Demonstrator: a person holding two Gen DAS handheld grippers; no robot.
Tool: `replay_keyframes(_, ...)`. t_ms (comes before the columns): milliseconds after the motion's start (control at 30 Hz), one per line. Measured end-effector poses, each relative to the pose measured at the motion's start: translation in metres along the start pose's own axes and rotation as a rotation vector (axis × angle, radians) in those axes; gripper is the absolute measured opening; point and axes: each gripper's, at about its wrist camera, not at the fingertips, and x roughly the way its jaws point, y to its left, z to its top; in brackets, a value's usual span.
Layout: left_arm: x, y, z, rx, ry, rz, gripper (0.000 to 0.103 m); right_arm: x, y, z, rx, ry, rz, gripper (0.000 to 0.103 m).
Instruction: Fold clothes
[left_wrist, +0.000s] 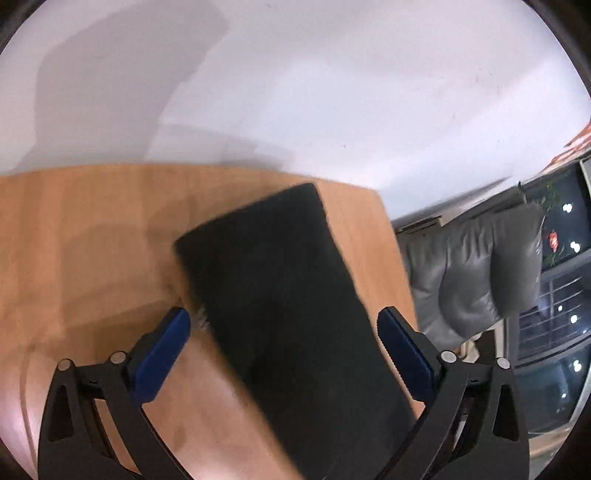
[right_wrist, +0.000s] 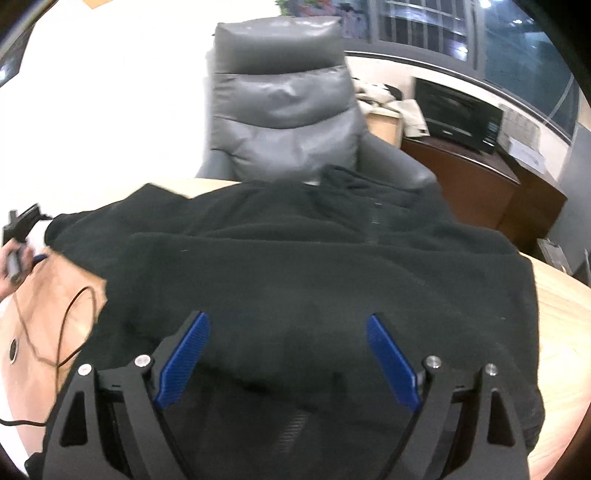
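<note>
A black fleece jacket (right_wrist: 295, 266) lies spread on the wooden table (right_wrist: 576, 332), with its zipper (right_wrist: 373, 225) and collar toward the far edge. My right gripper (right_wrist: 288, 325) is open just above the jacket's near part, jaws wide apart, holding nothing. In the left wrist view a long black sleeve (left_wrist: 291, 295) lies stretched across the table (left_wrist: 92, 240) and passes between the fingers of my left gripper (left_wrist: 284, 317), which is open and not clamped on it. The left gripper also shows at the far left of the right wrist view (right_wrist: 22, 240).
A grey leather armchair (right_wrist: 284, 110) stands behind the table's far edge and shows in the left wrist view (left_wrist: 480, 269). A thin black cable (right_wrist: 66, 332) loops on the table at the left. A dark cabinet with a microwave (right_wrist: 458, 110) stands at the right. A white wall (left_wrist: 295, 92) is behind.
</note>
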Motion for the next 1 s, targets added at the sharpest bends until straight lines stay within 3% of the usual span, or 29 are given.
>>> replay_keyframes(100,0.011,0.001,0.005,-0.022,0.017,-0.017,0.074,-0.002,0.013,0.0,-0.019,0.008,0.018,0.091)
replay_keyframes(133,0.016,0.003,0.005,-0.03,0.036,-0.023,0.048,-0.003,0.014,0.0,-0.022,0.01,0.021,0.091)
replay_keyframes(167,0.021,0.004,0.006,-0.037,0.055,-0.029,0.014,-0.003,0.016,-0.001,-0.021,0.01,0.025,0.091)
replay_keyframes(200,0.024,0.006,0.004,-0.036,0.063,-0.037,0.008,-0.003,0.018,-0.002,-0.018,0.011,0.029,0.091)
replay_keyframes(267,0.03,0.008,0.001,-0.032,0.077,-0.055,0.008,-0.004,0.02,-0.004,-0.01,0.013,0.032,0.091)
replay_keyframes(433,0.019,-0.007,-0.008,-0.042,0.026,-0.138,0.007,-0.009,0.015,-0.012,0.008,0.004,0.051,0.091)
replay_keyframes(533,0.009,-0.036,-0.013,-0.013,0.014,-0.208,0.006,-0.019,0.005,-0.016,0.015,-0.009,0.059,0.089)
replay_keyframes(700,-0.036,-0.111,-0.063,0.077,0.028,-0.358,0.006,-0.047,-0.022,-0.02,0.064,-0.056,0.068,0.088)
replay_keyframes(833,-0.079,-0.215,-0.148,0.247,0.092,-0.54,0.006,-0.087,-0.047,-0.018,0.086,-0.131,0.087,0.087)
replay_keyframes(1000,-0.119,-0.307,-0.308,0.456,0.244,-0.652,0.006,-0.147,-0.089,-0.015,0.13,-0.253,0.112,0.087)
